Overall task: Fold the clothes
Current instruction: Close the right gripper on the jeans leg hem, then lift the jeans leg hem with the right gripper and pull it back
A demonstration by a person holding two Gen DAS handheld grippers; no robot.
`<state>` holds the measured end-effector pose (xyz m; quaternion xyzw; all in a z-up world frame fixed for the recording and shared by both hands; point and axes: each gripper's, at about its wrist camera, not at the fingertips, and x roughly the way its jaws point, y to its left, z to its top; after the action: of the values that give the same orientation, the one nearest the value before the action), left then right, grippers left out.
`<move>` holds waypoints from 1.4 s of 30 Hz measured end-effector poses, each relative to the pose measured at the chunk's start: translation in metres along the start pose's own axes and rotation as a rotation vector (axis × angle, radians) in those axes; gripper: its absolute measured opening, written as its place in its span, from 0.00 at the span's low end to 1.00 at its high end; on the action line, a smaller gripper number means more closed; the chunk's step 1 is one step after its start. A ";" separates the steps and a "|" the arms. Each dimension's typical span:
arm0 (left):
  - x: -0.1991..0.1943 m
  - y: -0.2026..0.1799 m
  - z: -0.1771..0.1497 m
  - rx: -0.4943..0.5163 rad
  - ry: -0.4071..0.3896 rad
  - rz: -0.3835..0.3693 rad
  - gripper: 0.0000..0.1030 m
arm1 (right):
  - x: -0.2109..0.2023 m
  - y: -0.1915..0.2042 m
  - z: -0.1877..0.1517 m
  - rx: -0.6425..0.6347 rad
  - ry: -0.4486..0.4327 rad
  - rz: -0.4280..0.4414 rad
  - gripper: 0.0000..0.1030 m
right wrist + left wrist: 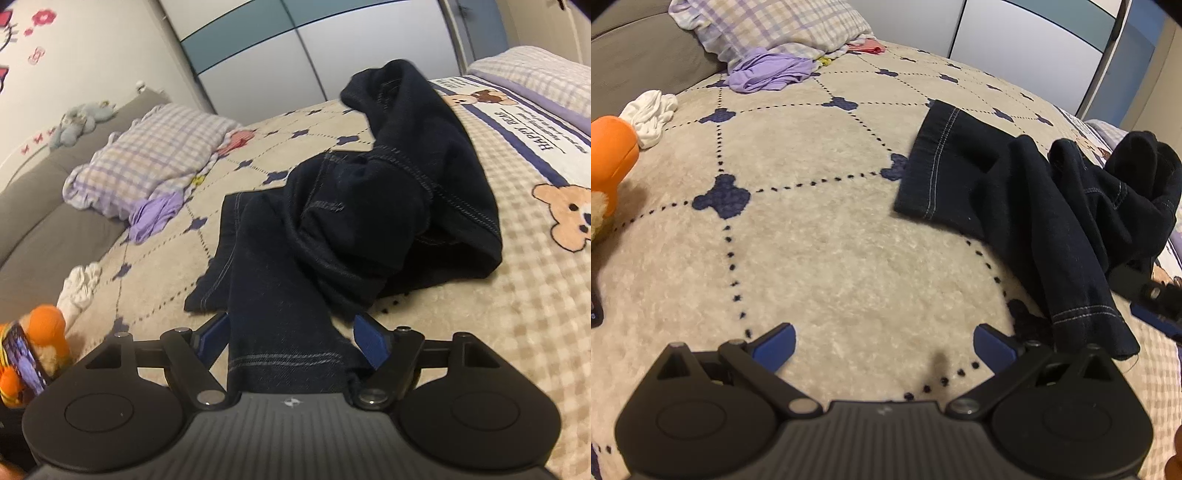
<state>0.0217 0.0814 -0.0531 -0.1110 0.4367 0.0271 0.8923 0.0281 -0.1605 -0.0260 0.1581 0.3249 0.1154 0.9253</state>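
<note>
dark jeans [332, 236] lie crumpled on the bed [831, 240], centre of the right wrist frame, right side of the left one. right gripper [291, 341]: jaws spread, one hemmed leg end lying between them, not pinched. left gripper [884, 347]: jaws spread over bare blanket. judgement: bite past the hem stitching, then pull flat. only the right view shows the bunched waist; only the left shows the far hem [929, 162] flat.

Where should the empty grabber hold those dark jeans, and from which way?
Probably the flat leg hem of the dark jeans, coming from the bare blanket side. That stitched edge lies flat and open there; the rest is bunched. The left gripper is open.
</note>
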 end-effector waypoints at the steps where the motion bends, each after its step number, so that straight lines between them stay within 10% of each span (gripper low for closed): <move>1: 0.000 0.000 0.000 0.000 -0.003 -0.002 1.00 | 0.001 0.002 -0.001 -0.012 0.005 -0.001 0.74; 27: -0.005 -0.002 0.003 0.043 -0.017 -0.033 1.00 | 0.029 0.028 -0.028 -0.300 0.138 -0.131 0.79; 42: -0.004 -0.002 0.005 0.038 -0.002 -0.067 1.00 | 0.024 0.019 -0.022 -0.238 0.138 -0.142 0.49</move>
<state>0.0231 0.0805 -0.0464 -0.1087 0.4323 -0.0108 0.8951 0.0308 -0.1308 -0.0487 0.0158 0.3821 0.0978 0.9188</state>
